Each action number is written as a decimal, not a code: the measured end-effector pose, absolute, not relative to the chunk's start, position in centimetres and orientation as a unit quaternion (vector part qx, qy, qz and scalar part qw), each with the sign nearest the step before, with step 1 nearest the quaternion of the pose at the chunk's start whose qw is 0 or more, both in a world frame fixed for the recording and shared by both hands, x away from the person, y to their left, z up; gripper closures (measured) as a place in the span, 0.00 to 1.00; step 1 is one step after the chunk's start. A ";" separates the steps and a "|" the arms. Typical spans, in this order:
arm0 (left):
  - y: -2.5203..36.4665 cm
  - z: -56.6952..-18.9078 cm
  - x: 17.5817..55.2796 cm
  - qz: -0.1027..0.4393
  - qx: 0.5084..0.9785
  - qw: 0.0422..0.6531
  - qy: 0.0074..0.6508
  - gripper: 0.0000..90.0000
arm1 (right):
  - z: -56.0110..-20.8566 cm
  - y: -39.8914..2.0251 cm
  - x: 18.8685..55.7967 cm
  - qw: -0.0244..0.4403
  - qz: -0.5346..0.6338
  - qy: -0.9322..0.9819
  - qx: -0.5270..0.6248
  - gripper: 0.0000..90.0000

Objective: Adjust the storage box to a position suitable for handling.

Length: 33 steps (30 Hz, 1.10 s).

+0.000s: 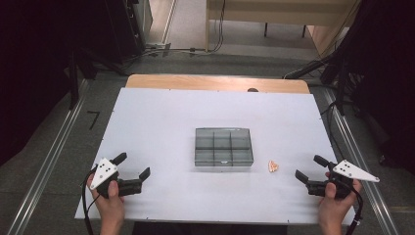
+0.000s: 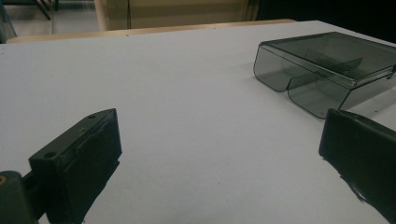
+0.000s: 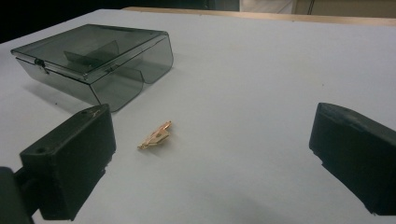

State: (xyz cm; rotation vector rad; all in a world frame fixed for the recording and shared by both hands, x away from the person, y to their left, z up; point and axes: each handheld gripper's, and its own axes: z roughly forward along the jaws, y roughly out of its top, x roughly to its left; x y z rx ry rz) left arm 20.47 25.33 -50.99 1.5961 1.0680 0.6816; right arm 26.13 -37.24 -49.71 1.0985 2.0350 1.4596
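Clip (image 1: 273, 166) right of box (image 1: 223, 146); both on table (image 1: 156, 127)

white table top (image 1: 161, 117) | wooden edge at far side (image 1: 215, 82) | grey floor around (image 1: 58, 147)

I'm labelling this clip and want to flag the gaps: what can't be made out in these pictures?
- Small gold piece: too small to identify in the high view; the right gripper view shows only a thin pointed shape.
- Smoky compartment box: tinted lid and walls obscure any contents; its right end is cut off by the left gripper view's edge.
- Box latch: too small to tell whether it is fastened.
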 end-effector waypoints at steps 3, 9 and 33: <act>25.2 -51.0 20.5 0.285 0.670 0.522 0.445 0.00 | -49.6 -37.2 26.1 0.201 0.523 0.731 0.390 0.00; 25.2 -51.0 20.5 0.282 0.673 0.521 0.444 0.00 | -49.2 -37.1 25.7 0.175 0.535 0.733 0.382 0.00; 25.2 -51.1 20.7 0.264 0.685 0.526 0.430 0.00 | -43.7 -27.6 30.0 0.148 0.489 0.789 0.343 0.00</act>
